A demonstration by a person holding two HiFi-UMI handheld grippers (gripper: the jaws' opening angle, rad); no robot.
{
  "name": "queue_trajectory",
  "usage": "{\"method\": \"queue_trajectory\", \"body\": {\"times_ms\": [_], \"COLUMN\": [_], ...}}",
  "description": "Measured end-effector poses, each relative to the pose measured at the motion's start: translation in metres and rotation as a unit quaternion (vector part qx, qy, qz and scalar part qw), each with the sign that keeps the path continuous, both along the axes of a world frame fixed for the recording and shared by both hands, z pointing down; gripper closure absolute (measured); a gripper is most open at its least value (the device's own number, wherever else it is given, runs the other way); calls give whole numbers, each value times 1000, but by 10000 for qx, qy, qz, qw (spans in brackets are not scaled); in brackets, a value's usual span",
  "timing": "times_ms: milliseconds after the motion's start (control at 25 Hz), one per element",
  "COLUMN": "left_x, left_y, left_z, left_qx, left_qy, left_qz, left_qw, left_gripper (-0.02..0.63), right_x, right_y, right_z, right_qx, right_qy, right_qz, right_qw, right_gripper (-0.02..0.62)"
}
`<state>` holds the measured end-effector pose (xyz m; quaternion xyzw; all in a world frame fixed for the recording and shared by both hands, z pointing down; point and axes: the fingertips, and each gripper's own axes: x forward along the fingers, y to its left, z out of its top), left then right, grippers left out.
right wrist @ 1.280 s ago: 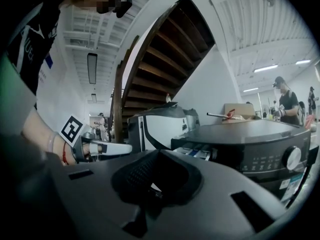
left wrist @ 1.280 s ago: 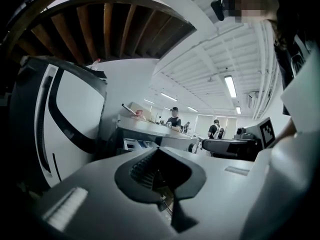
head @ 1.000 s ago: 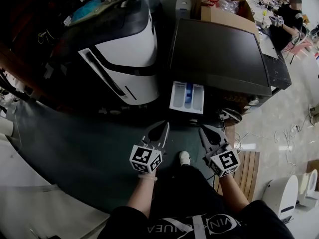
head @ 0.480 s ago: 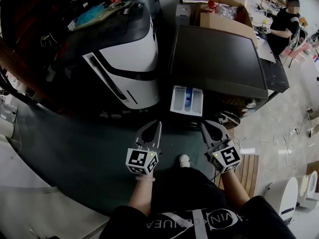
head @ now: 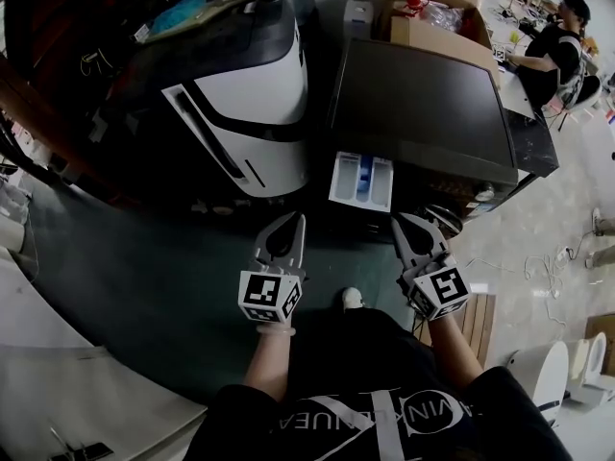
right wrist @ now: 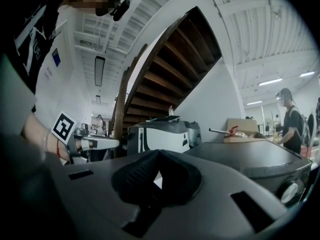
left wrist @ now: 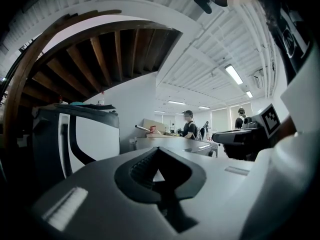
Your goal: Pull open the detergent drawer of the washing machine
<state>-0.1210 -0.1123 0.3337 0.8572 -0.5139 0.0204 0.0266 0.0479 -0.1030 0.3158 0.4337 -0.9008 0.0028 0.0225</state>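
The dark washing machine (head: pixel 423 104) stands ahead of me, and its white detergent drawer (head: pixel 361 181) with a blue compartment sticks out of the front, pulled open. My left gripper (head: pixel 296 221) hangs a short way in front of the drawer's left side, shut and empty. My right gripper (head: pixel 399 224) hangs level with it, off the drawer's right corner, also shut on nothing. Neither touches the drawer. In the left gripper view the jaw tips meet (left wrist: pixel 159 150); in the right gripper view they meet too (right wrist: pixel 157 151), with the machine's top (right wrist: pixel 250 159) beyond.
A white and black appliance (head: pixel 240 113) stands left of the washer. A cardboard box (head: pixel 437 27) sits behind it. A person (head: pixel 557 46) sits at the back right. A wooden pallet (head: pixel 476 320) and cables lie on the floor at right. A staircase (right wrist: pixel 175 69) rises overhead.
Both grippers have risen a little in front of the open drawer, the left one drifting slightly left. Their jaws stayed shut and the drawer has not moved.
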Motion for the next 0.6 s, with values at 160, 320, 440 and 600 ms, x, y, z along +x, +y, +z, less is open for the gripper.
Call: {"method": "queue_trajectory", "body": {"times_ms": [160,320,440,600], "left_x": [-1,1,4,6], "left_y": [-2,0,0,1], "left_z": [-1,4,7,10], "left_qx": [39,-4,-34,-84], "left_qy": [-15,-35,-66,-87], "left_qz": [-85,-102,-86,-71], "left_qw": [10000,9999,9999,9999], "left_gripper": [597,597,597,597], "right_x": [2,3,3,1], "right_y": [-2,-2,-4,-4], "right_z": [2,6,9,11], "right_qx": [28,-5,-33,-77], "right_qy": [66,-2,-30,-54], "right_qz": [-10,4,2,-24], "right_qw": [10000,10000,10000,10000], "right_gripper": [583,583,583,583]}}
